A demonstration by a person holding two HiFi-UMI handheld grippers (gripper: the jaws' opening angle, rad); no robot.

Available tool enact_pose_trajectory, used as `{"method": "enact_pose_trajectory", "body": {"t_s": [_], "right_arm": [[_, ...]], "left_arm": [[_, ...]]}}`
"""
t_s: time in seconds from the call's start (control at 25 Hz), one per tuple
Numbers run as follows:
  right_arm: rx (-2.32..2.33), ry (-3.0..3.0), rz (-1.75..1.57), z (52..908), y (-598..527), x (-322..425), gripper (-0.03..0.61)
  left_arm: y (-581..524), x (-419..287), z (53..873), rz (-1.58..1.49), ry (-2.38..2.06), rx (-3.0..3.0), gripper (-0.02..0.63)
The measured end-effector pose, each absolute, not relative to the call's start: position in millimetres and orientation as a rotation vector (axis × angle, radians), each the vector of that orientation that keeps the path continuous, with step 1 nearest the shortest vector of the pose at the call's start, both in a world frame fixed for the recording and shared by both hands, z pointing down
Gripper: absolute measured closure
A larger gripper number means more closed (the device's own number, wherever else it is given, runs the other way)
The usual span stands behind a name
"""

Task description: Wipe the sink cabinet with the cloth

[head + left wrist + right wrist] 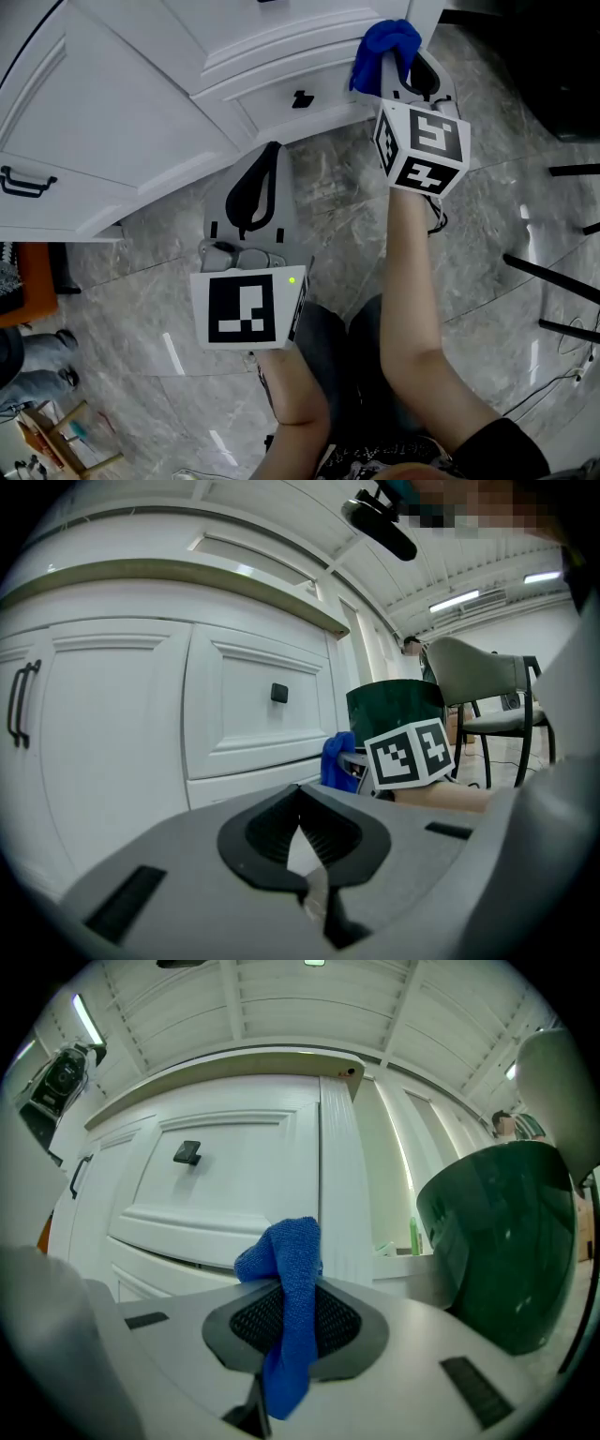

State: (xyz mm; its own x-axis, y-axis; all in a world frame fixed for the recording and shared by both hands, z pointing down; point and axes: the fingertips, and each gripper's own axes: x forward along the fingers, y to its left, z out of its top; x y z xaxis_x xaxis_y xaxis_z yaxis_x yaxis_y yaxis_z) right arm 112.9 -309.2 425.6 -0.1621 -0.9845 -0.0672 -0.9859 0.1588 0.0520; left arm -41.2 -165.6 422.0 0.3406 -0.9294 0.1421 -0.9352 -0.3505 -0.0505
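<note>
The white sink cabinet (131,122) fills the upper left of the head view, with a drawer carrying a small black knob (301,98). My right gripper (398,64) is shut on a blue cloth (382,49), which bunches against the cabinet's lower right corner. In the right gripper view the cloth (286,1312) hangs between the jaws before the drawer front (216,1185). My left gripper (264,155) hangs lower, near the cabinet base, jaws shut and empty. Its own view shows the closed jaws (302,841), the cloth (336,759) and the right gripper's marker cube (410,752).
A black door handle (21,183) sits on the cabinet's left door. The floor (487,225) is grey marble tile. A dark green bin (502,1241) stands right of the cabinet. Chair legs (553,277) and a chair (478,682) are at the right. Clutter lies at the lower left (37,375).
</note>
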Motion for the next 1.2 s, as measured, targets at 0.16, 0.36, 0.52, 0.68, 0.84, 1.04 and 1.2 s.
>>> {"method": "enact_pose_trajectory", "body": {"t_s": [0.16, 0.36, 0.52, 0.68, 0.84, 1.04, 1.2], "right_arm": [[-2.072, 2.354, 0.123, 425.2, -309.2, 113.9, 0.520], [-2.032, 2.385, 0.095, 414.4, -292.3, 93.0, 0.520], [-1.617, 2.580, 0.098, 397.5, -262.9, 2.3, 0.520], [-1.276, 2.803, 0.118, 425.7, -237.0, -88.0, 0.520], [-1.219, 2.901, 0.020, 461.0, -233.2, -125.5, 0.520], [-1.305, 3.030, 0.140, 505.6, -244.6, -135.1, 0.520], [-1.291, 3.054, 0.209, 510.5, -245.7, -137.1, 0.520]], "left_arm": [[-160.3, -54.0, 422.2, 0.284, -1.773, 2.557, 0.609], [-155.8, -75.2, 418.5, 0.238, -1.805, 2.531, 0.609], [-153.8, -96.5, 412.8, 0.171, -1.861, 2.484, 0.609], [-148.4, -122.9, 409.1, 0.179, -1.961, 2.418, 0.609], [-143.5, -139.1, 409.4, 0.136, -1.972, 2.374, 0.609], [-142.5, -146.5, 409.6, 0.078, -1.952, 2.366, 0.609], [-144.9, -144.7, 412.2, 0.071, -1.939, 2.369, 0.609]]}}
